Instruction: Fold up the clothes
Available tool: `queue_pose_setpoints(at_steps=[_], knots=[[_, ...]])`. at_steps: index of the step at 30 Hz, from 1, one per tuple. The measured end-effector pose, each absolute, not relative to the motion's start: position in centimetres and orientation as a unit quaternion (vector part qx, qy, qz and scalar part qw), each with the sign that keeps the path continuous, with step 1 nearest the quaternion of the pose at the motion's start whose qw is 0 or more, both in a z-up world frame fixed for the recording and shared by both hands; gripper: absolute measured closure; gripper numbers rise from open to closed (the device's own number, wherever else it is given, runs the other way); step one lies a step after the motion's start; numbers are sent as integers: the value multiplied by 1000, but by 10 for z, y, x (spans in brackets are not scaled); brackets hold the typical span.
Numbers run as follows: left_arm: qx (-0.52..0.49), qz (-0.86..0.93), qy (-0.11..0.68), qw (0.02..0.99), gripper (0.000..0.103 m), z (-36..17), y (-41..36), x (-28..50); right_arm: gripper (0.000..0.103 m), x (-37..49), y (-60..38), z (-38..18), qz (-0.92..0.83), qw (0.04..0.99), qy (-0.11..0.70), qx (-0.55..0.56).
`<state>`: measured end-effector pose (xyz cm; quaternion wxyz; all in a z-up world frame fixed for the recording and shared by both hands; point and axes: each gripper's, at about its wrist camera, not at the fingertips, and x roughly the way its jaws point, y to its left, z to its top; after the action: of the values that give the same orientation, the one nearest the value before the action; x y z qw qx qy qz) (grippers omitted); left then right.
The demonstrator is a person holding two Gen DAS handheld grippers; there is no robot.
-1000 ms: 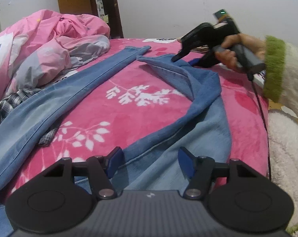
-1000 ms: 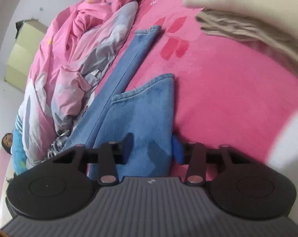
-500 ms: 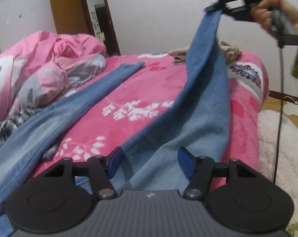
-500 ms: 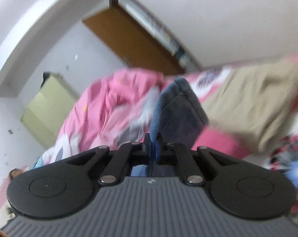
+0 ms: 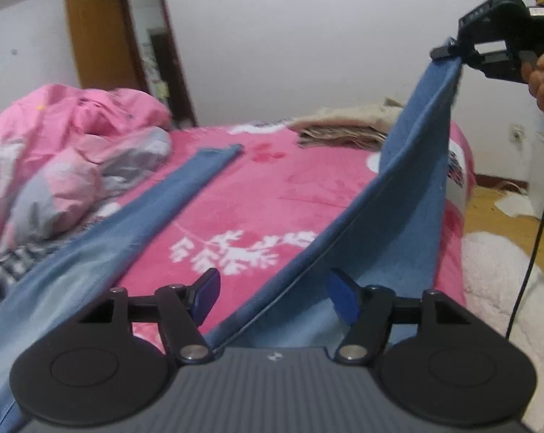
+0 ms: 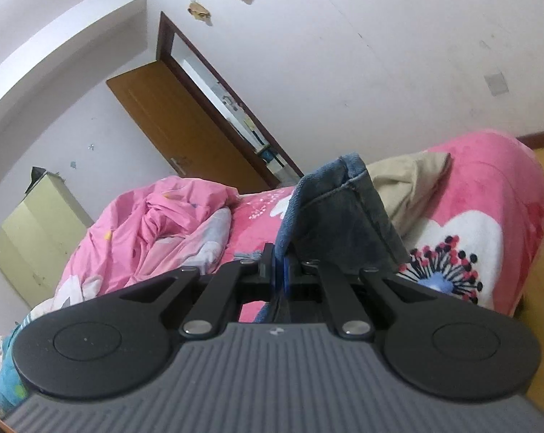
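A pair of blue jeans (image 5: pixel 405 195) lies on the pink bed. One leg (image 5: pixel 185 187) stretches flat toward the far left. The other leg is pulled up taut to the upper right. My right gripper (image 5: pixel 452 48) is shut on that leg's hem, high above the bed; in the right wrist view the hem (image 6: pixel 340 209) stands up between its closed pads (image 6: pixel 279 270). My left gripper (image 5: pixel 275 292) is open, low over the jeans near the crotch, holding nothing.
A crumpled pink quilt (image 5: pixel 70 151) is piled at the left with a plaid garment (image 5: pixel 5 274) below it. Folded beige clothes (image 5: pixel 344 126) lie at the bed's far end. A white fluffy rug (image 5: pixel 499 288) and wooden floor are to the right.
My right gripper closed on the jeans leg hem and lifted it from the bed, pulling the leg taut to the upper right. My left gripper stayed open and low.
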<state>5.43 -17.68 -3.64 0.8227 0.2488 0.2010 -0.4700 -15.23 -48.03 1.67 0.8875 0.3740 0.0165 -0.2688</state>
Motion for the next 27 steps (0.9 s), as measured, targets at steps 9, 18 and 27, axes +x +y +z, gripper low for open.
queue_pose_setpoints(at_steps=[9,18,27], knots=[[233,-501,248,796,89,-45,-200,63,101,-150,-467,16,-269,886,4,377],[129,-464,226,847,97,-13,-173,65,100,-117,-457,39,-293,908,-9,300],[-9,-323,393,861,97,-34,-164,190,46,113,-508,12,-159,937,187,248]])
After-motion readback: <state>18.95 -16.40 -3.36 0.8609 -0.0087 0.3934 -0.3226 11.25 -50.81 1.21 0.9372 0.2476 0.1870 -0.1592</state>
